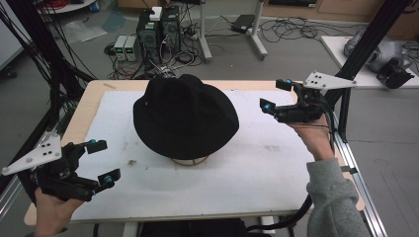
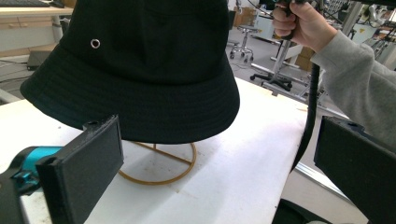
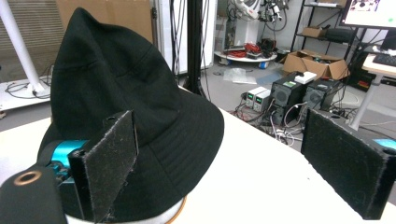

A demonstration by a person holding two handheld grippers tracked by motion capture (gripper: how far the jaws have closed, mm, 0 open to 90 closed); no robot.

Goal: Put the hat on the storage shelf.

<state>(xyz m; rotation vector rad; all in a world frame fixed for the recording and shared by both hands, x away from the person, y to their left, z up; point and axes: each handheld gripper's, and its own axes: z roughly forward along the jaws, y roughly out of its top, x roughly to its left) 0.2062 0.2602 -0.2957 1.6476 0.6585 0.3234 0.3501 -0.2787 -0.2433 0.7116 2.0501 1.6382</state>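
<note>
A black bucket hat (image 1: 185, 116) rests on a thin gold wire stand (image 1: 190, 161) in the middle of the white table top (image 1: 257, 173). My left gripper (image 1: 102, 161) is held at the near left, open, its jaws empty and pointing toward the hat. My right gripper (image 1: 275, 95) hovers at the far right of the hat, open and empty. From the left gripper view the hat (image 2: 135, 65) hangs over the stand's ring (image 2: 159, 163), with my gripper (image 2: 219, 177) wide apart. In the right gripper view the hat (image 3: 121, 121) sits close ahead, to the left of my gripper's (image 3: 224, 177) gap.
Computer towers (image 1: 158, 29) and tangled cables lie on the floor beyond the table's far edge. A black frame post (image 1: 368, 44) rises at the right, with a metal rail (image 1: 360, 177) along the table's right side. A grey sleeve (image 1: 333, 202) enters at the lower right.
</note>
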